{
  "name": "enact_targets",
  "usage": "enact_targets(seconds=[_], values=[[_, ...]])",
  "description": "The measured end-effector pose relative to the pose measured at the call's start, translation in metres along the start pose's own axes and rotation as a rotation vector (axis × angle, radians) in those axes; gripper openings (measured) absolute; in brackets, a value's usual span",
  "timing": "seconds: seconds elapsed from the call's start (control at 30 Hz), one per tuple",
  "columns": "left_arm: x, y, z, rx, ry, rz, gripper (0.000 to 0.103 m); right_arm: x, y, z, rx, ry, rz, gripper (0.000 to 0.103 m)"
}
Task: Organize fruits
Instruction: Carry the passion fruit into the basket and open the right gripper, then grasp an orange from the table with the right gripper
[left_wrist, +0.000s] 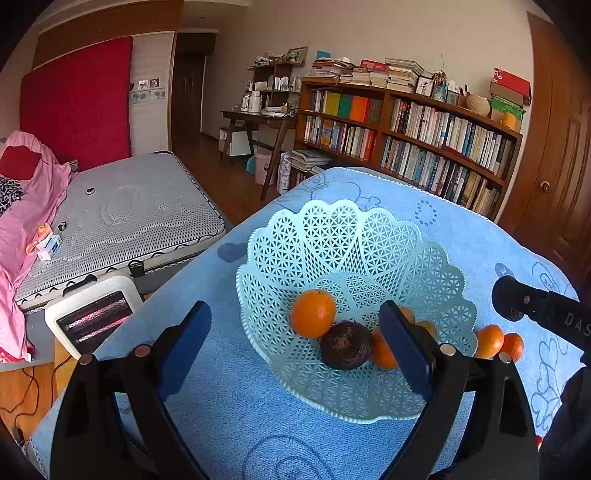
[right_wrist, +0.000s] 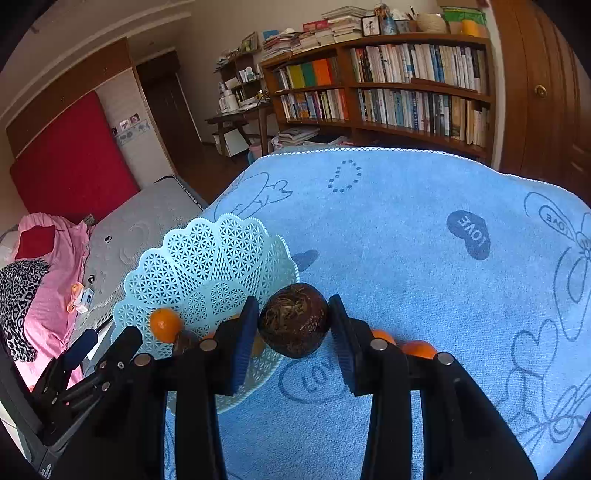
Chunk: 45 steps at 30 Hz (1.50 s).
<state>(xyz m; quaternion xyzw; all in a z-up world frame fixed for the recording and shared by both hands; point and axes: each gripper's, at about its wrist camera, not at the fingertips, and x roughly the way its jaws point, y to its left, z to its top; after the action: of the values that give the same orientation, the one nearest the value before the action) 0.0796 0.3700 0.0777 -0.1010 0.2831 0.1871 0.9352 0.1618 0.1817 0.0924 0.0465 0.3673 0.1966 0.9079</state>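
Observation:
A pale green lattice basket (left_wrist: 332, 236) sits on the blue towel (left_wrist: 229, 406). It holds an orange (left_wrist: 313, 313), a dark brown round fruit (left_wrist: 346, 350) and more oranges partly hidden behind my finger. My left gripper (left_wrist: 295, 325) stands open over the basket's near side with nothing between its fingers. Two oranges (left_wrist: 489, 341) lie on the towel to the basket's right. My right gripper (right_wrist: 293, 334) is shut on a second dark brown fruit (right_wrist: 295, 314), held just right of the basket (right_wrist: 207, 258). Behind its right finger, two oranges (right_wrist: 417, 349) lie on the towel.
The towel (right_wrist: 406, 229) covers a raised surface that ends at the far hem. A glowing heater (left_wrist: 92, 314) stands on the floor at left, beside a bed (left_wrist: 140, 214). A bookshelf (left_wrist: 424, 140) and a door (left_wrist: 554, 166) stand behind. The right tool's black body (left_wrist: 535, 306) reaches in from the right.

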Motion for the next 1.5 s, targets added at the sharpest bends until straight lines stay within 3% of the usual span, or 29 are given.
enact_targets(seconds=[0.47, 1.13, 1.5], values=[[0.002, 0.001, 0.0, -0.021, 0.015, -0.013, 0.097, 0.024, 0.015, 0.004, 0.012, 0.038, 0.017, 0.044], [0.004, -0.001, -0.001, -0.011, 0.015, -0.019, 0.097, -0.006, -0.063, -0.007, 0.108, 0.026, -0.114, 0.046], [0.005, -0.002, -0.003, -0.003, 0.015, -0.021, 0.097, -0.001, -0.088, -0.035, 0.136, 0.083, -0.131, 0.049]])
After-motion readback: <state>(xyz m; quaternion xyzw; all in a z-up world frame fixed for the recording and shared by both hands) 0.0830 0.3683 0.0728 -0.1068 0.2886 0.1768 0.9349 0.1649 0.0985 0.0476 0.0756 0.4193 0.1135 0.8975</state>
